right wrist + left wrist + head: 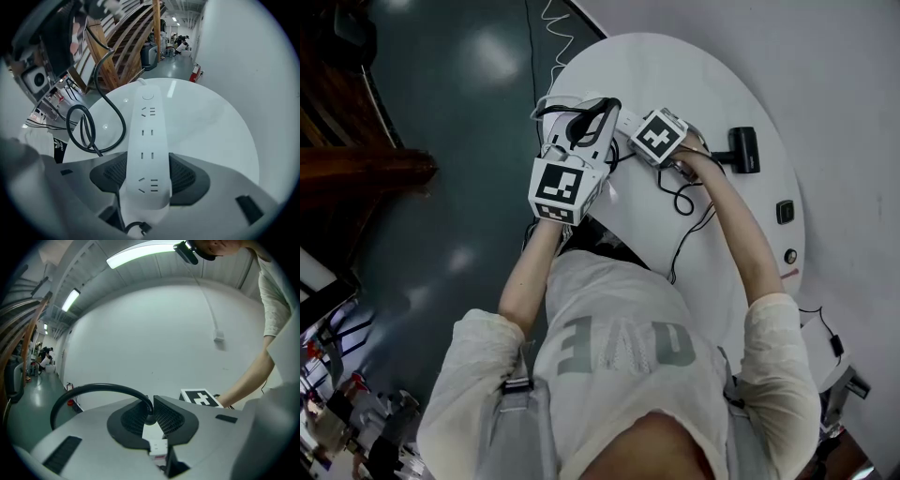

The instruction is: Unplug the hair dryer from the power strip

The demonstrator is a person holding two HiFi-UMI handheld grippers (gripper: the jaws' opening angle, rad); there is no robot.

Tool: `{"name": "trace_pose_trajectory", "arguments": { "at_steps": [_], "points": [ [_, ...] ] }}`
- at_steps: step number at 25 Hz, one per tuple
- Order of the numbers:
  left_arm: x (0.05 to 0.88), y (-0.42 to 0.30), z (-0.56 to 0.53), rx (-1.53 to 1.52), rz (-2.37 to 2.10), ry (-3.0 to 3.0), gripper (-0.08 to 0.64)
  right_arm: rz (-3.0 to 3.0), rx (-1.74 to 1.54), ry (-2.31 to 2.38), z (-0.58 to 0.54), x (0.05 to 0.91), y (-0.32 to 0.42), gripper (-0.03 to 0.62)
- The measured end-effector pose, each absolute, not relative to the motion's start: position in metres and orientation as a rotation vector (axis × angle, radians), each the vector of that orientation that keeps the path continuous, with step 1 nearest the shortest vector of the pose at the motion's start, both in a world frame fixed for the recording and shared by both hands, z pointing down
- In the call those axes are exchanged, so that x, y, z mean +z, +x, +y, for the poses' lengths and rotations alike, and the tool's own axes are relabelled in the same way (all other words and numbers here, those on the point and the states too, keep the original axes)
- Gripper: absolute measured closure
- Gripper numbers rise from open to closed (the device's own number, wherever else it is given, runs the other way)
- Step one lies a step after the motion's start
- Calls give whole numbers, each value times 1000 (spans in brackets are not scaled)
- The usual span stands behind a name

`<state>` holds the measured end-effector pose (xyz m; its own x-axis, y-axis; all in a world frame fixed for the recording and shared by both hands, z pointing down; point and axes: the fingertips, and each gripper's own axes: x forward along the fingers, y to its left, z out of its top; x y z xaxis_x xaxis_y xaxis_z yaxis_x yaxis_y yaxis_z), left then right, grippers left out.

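Right gripper view: our right tongs (149, 174) clamp the long white power strip (150, 126); left tongs (151, 416) pinch the round black cord (93, 387) thinly, risking slippage.

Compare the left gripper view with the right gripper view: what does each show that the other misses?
Left only: the left gripper shut on the black cord, and a person's forearm. Right only: the right gripper shut on the white power strip, its visible sockets empty, over the white table. Both: the black cord.
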<state>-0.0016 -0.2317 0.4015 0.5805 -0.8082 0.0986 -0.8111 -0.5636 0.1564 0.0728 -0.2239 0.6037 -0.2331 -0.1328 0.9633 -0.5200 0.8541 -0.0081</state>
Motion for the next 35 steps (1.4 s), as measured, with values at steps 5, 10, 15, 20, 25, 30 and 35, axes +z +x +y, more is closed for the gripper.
{"name": "trace_pose_trajectory", "arguments": {
  "at_steps": [5, 10, 15, 20, 25, 30, 35],
  "points": [
    [448, -7, -216, 172, -1319, 2517, 515, -1786, 405, 501, -221, 604, 75, 331],
    [480, -5, -199, 218, -1249, 2423, 515, -1816, 408, 498, -221, 603, 70, 331],
    [502, 3, -182, 277, -1221, 2349, 423, -1829, 455, 482, -213, 605, 68, 331],
    [520, 9, -161, 330, -1186, 2314, 280, -1828, 430, 503, -216, 603, 70, 331],
    [533, 11, -145, 368, -1159, 2252, 239, -1815, 371, 532, -225, 603, 78, 331],
    [525, 10, -142, 348, -1174, 2283, 183, -1818, 377, 541, -225, 604, 78, 331],
    [539, -15, -134, 495, -1258, 2265, 183, -1826, 373, 540, -225, 603, 78, 331]
  ]
}}
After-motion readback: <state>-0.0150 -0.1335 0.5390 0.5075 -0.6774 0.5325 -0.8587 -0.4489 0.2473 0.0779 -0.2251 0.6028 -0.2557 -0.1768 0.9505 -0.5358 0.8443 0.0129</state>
